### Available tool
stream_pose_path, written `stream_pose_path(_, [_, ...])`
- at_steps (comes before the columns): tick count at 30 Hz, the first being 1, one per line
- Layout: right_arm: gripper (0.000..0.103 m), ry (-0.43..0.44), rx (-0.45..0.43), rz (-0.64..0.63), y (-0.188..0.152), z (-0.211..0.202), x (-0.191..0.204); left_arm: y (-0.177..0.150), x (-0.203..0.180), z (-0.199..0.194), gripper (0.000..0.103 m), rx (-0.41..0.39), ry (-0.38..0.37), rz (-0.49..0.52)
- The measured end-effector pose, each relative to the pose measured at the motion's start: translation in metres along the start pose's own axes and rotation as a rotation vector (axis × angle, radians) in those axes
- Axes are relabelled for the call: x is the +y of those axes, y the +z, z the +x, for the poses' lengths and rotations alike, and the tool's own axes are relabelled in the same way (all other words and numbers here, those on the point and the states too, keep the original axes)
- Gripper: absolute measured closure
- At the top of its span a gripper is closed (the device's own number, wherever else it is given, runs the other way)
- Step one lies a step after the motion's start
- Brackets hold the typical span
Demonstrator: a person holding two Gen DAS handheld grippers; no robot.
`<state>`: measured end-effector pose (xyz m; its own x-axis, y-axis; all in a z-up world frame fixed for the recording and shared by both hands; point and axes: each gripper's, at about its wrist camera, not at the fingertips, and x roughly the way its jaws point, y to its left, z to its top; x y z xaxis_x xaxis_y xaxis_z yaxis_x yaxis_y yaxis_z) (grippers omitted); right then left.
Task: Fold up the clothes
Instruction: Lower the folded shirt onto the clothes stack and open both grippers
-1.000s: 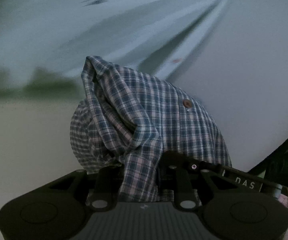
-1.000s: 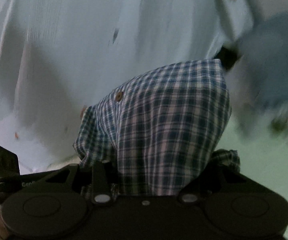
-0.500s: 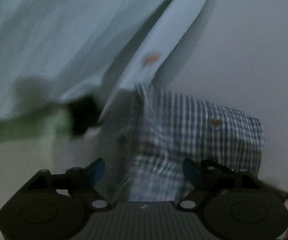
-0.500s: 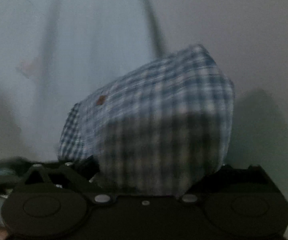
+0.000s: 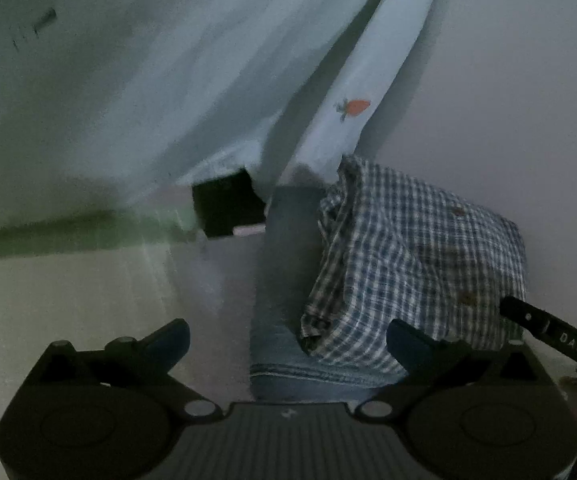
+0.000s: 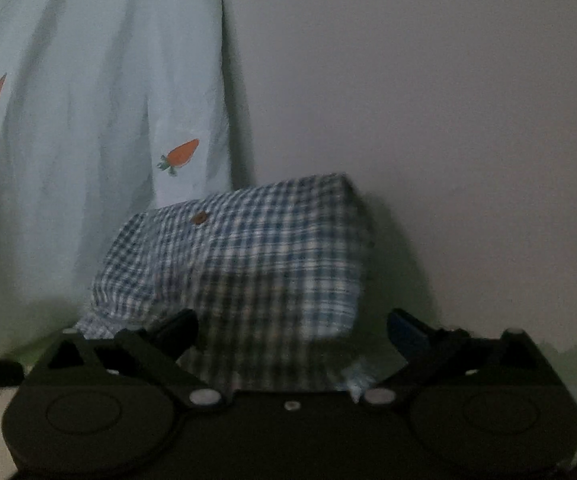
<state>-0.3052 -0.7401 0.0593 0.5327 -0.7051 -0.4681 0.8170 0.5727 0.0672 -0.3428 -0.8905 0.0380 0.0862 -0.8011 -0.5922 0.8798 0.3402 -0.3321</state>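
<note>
A folded checked shirt [image 5: 420, 264] in blue and white is seen lying on top of a folded pair of blue jeans [image 5: 288, 280], close against a pale wall [image 5: 508, 80] at the far side. In the left wrist view the shirt lies right of centre, with its gathered edge turned to the left and two brown buttons showing on its upper face. The jeans stick out from under it on the left and on the near side, where a stitched hem is seen.

The left gripper [image 5: 288, 344] is held near the pile with its jaws spread wide; they have just been opening. No pad is pressed on the cloth: the left finger is well apart from the pile, and the right finger is seen in front of the shirt's near corner. Part of the other tool is seen at the right edge of this view.

The right gripper [image 6: 292, 332] is likewise held with its jaws spread wide, having just been opening. In its view the shirt [image 6: 248, 264] fills the space between the two fingers, but it is not pinched. A brown button is seen near its far edge.

A pale blue curtain [image 6: 88, 120] printed with orange carrots hangs to the left of the pile, against the wall [image 6: 448, 100]. A dark block [image 5: 226, 208] is seen at the curtain's lower edge, left of the jeans; what it is cannot be told.
</note>
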Motion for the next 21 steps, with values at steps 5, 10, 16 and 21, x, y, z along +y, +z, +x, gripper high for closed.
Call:
stream_pose_path(5, [0.000, -0.002, 0.004, -0.025, -0.020, -0.051, 0.003, -0.025, -0.014, -0.034, 0.000, -0.022, 0.021, 0.151])
stream_pose_path(10, [0.000, -0.001, 0.044, 0.000, -0.053, -0.092, 0.013, -0.060, -0.019, -0.059, 0.000, 0.012, -0.001, 0.177])
stream_pose_path(16, [0.000, 0.013, 0.097, 0.011, -0.097, -0.130, 0.011, -0.099, -0.016, -0.077, 0.000, 0.068, -0.023, 0.198])
stream_pose_path(21, [0.000, 0.029, 0.177, 0.030, -0.136, -0.140, 0.008, -0.120, -0.014, -0.078, 0.000, 0.114, -0.006, 0.215])
